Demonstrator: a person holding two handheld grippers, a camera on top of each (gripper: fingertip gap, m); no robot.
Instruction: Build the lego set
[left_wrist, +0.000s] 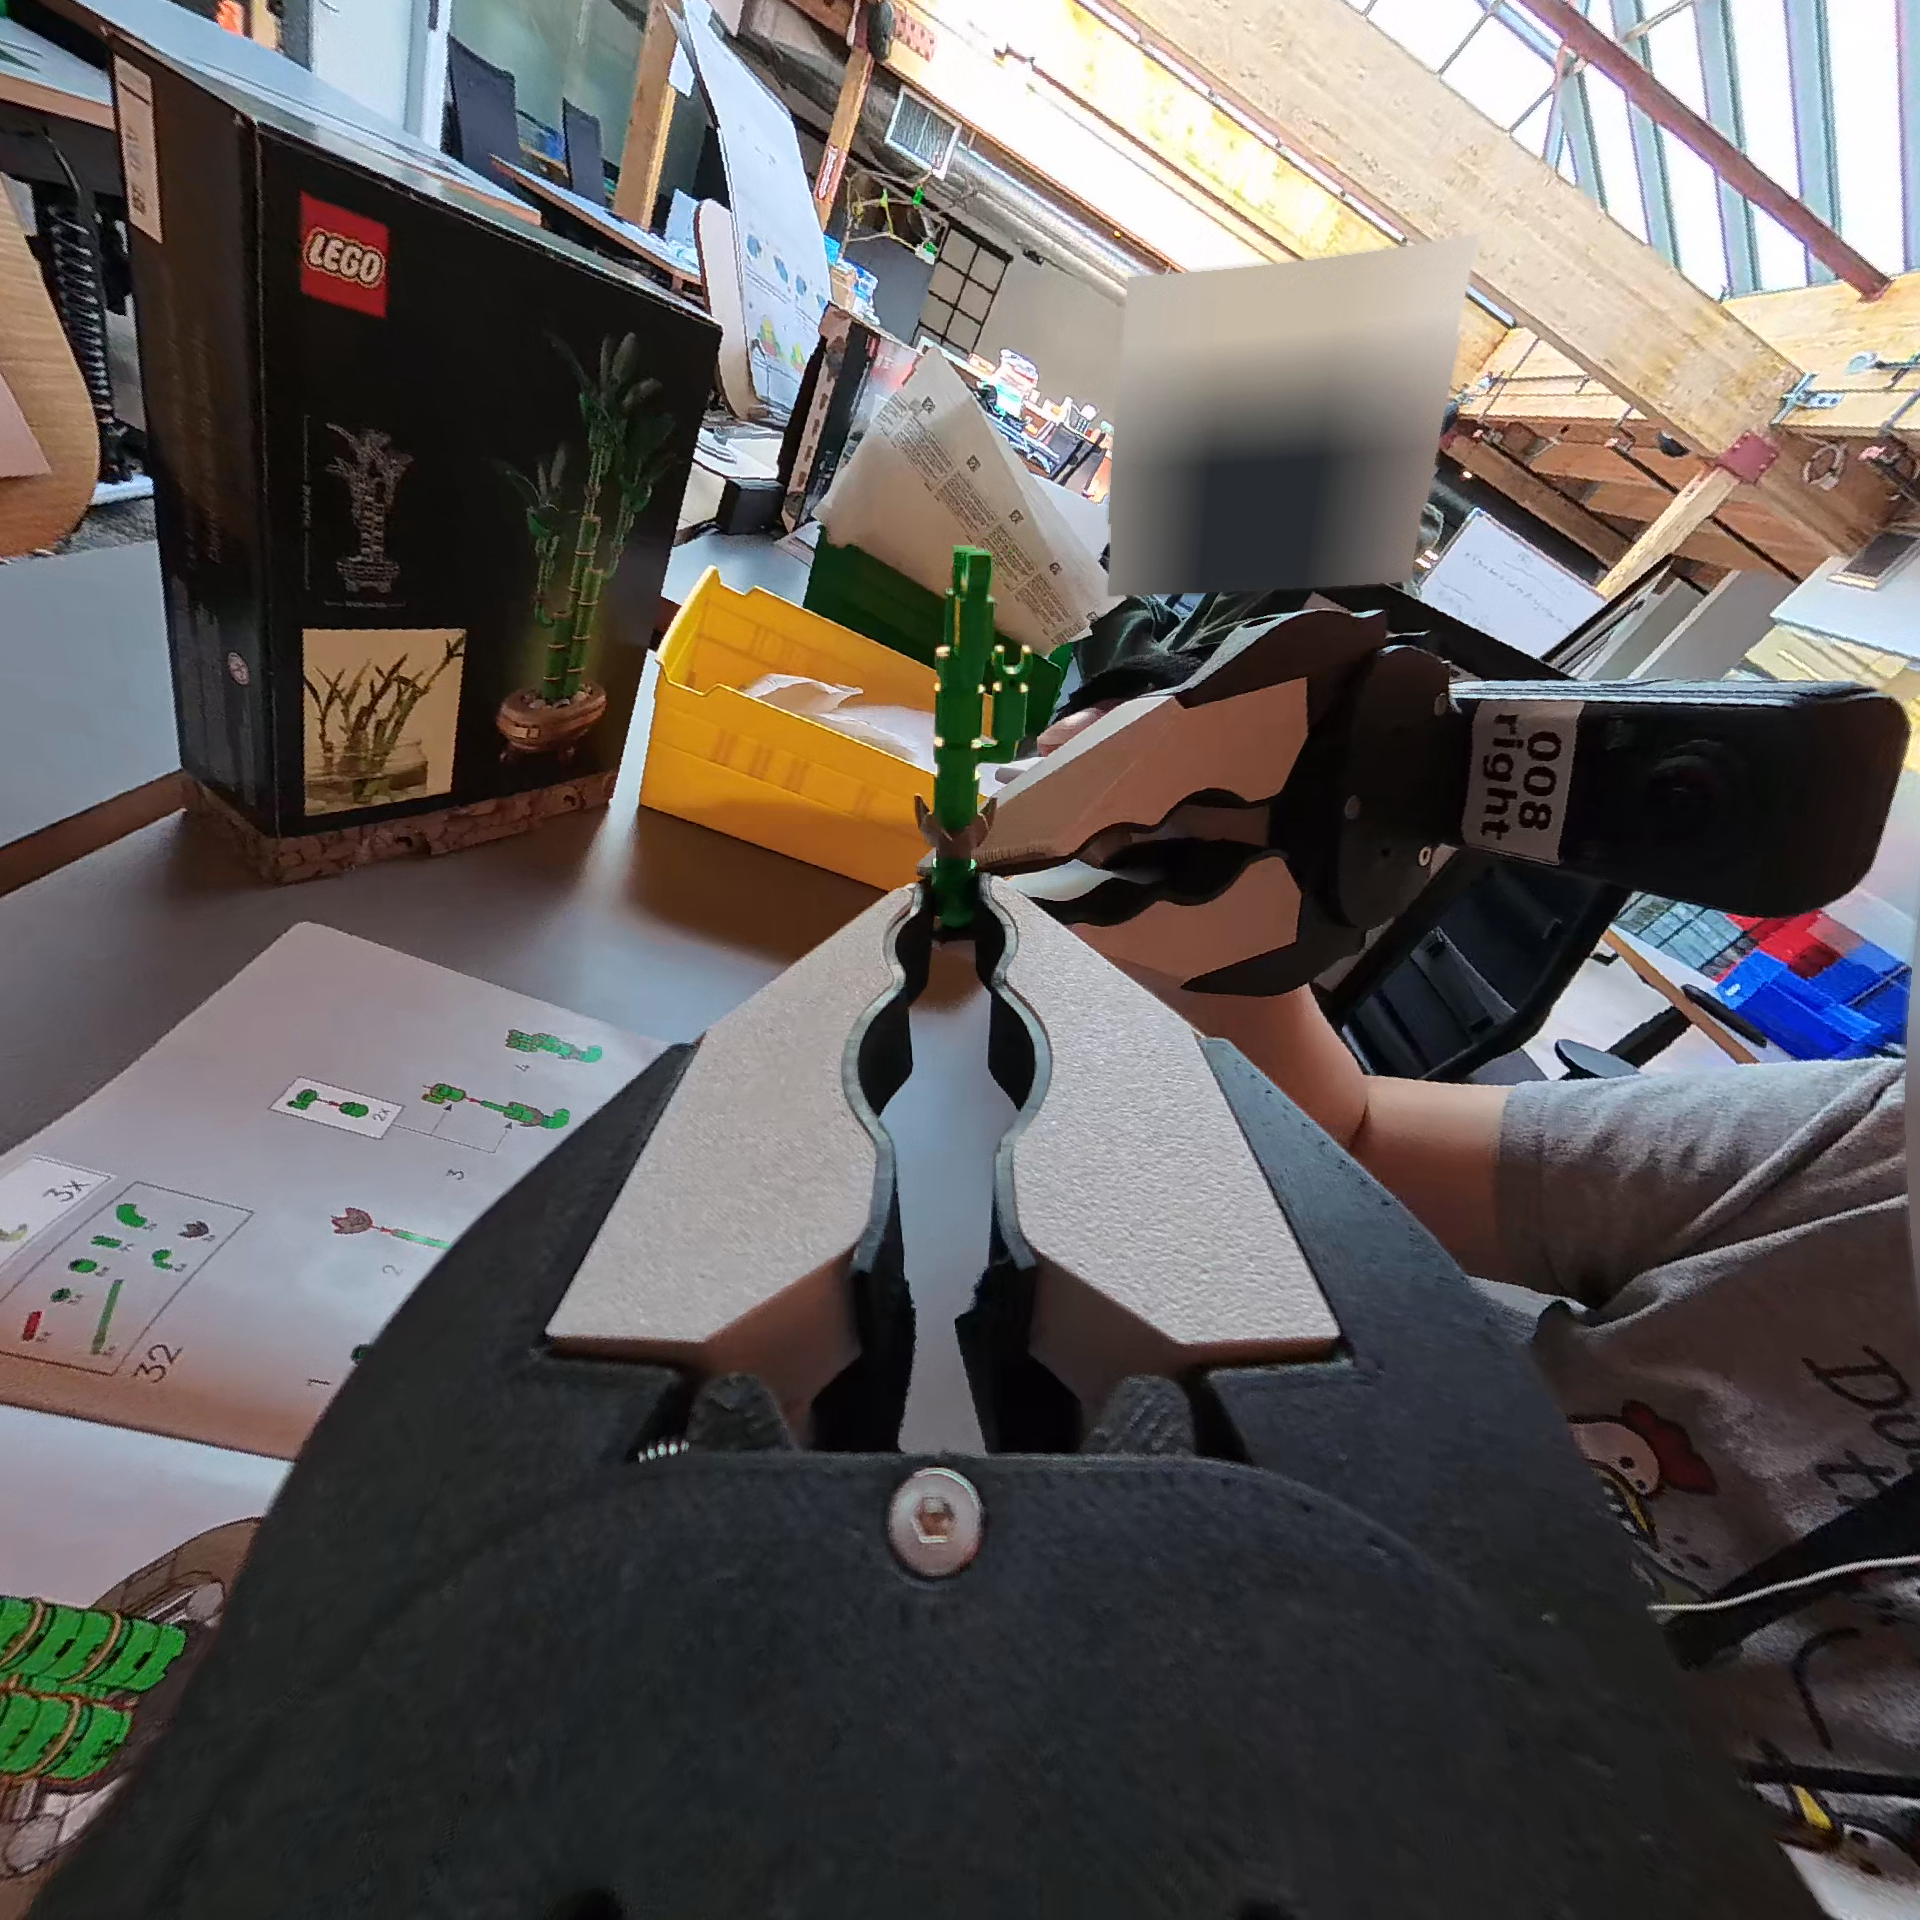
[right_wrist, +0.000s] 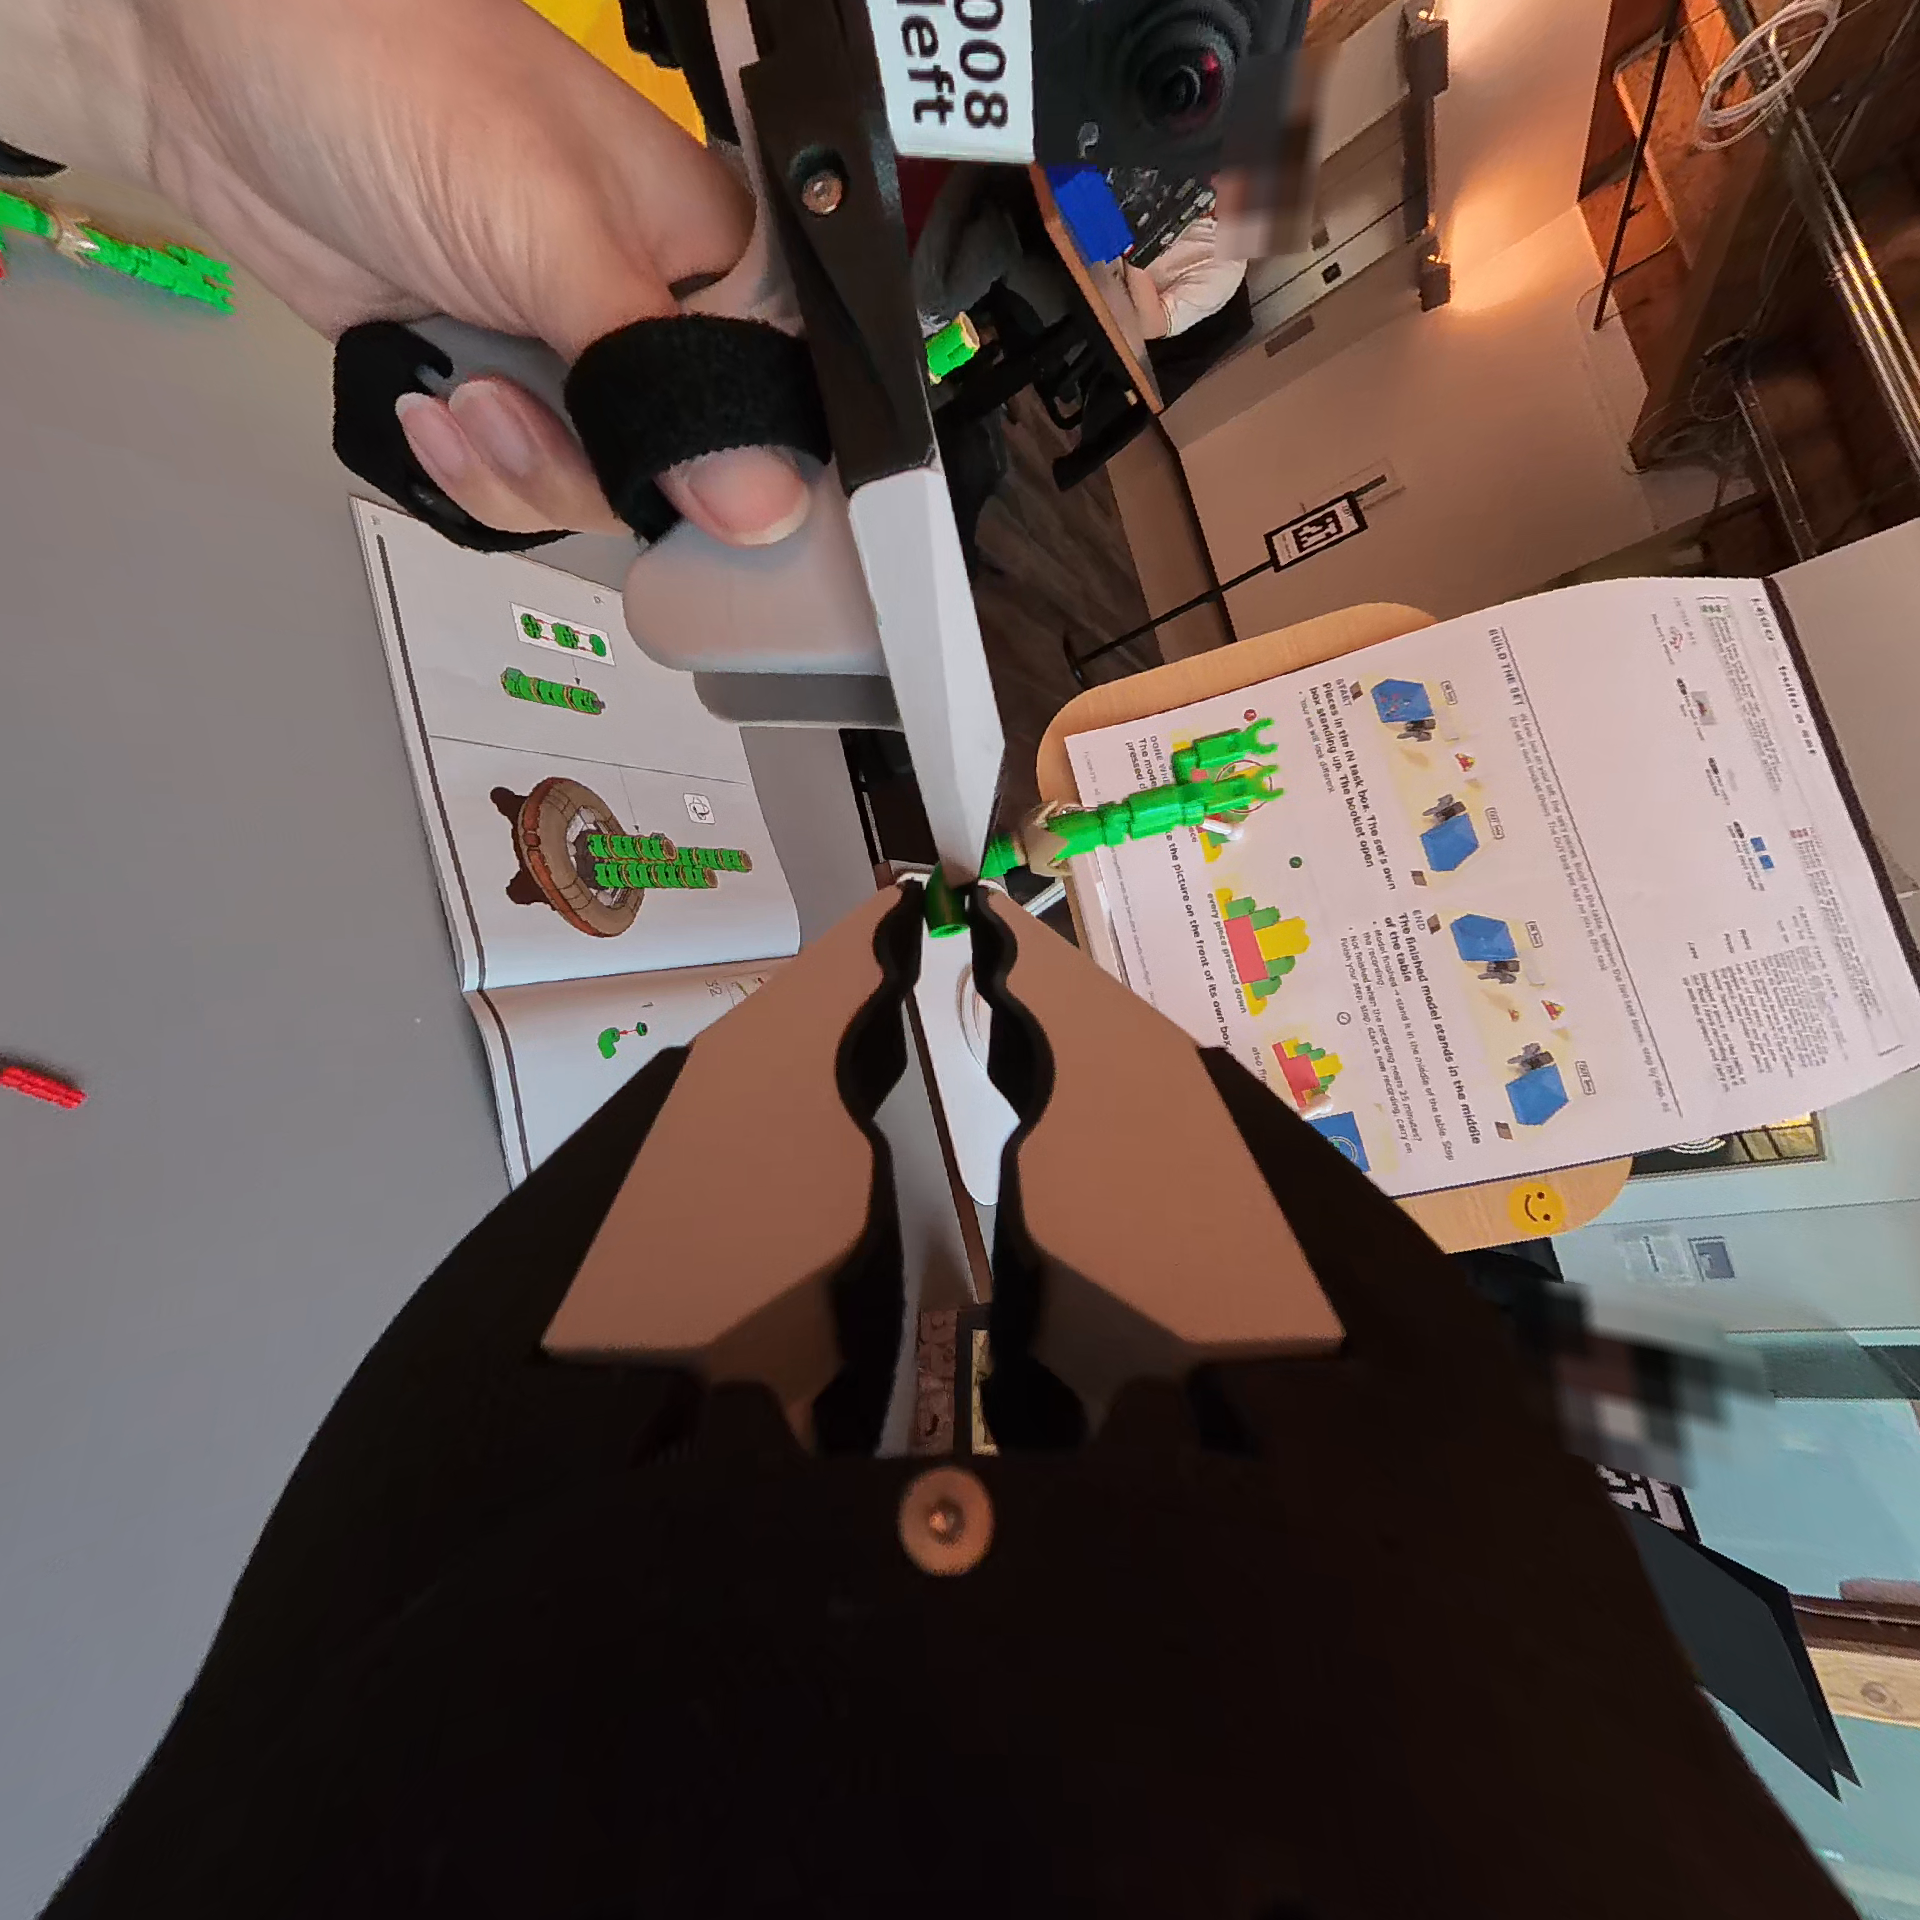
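Note:
My left gripper (left_wrist: 954, 902) is shut on the base of a green bamboo stalk (left_wrist: 964, 707) and holds it upright above the table. A small brown leaf piece (left_wrist: 932, 823) sits low on the stalk. My right gripper (left_wrist: 989, 850) comes in from the right, its tips against the stalk just above the left tips. In the right wrist view my right gripper (right_wrist: 945, 902) is shut on a small green round piece (right_wrist: 943, 916) at the stalk's end. The stalk (right_wrist: 1153, 808) runs off to the right from the left gripper's finger (right_wrist: 940, 665).
The black set box (left_wrist: 416, 499) stands at the back left, with a yellow bin (left_wrist: 769, 758) and a green bin (left_wrist: 883, 603) beside it. The open instruction booklet (left_wrist: 260, 1164) lies at the left. Built stalks (right_wrist: 135, 255) and a red piece (right_wrist: 42, 1086) lie on the table. Less than 4 cm separates the two grippers' tips.

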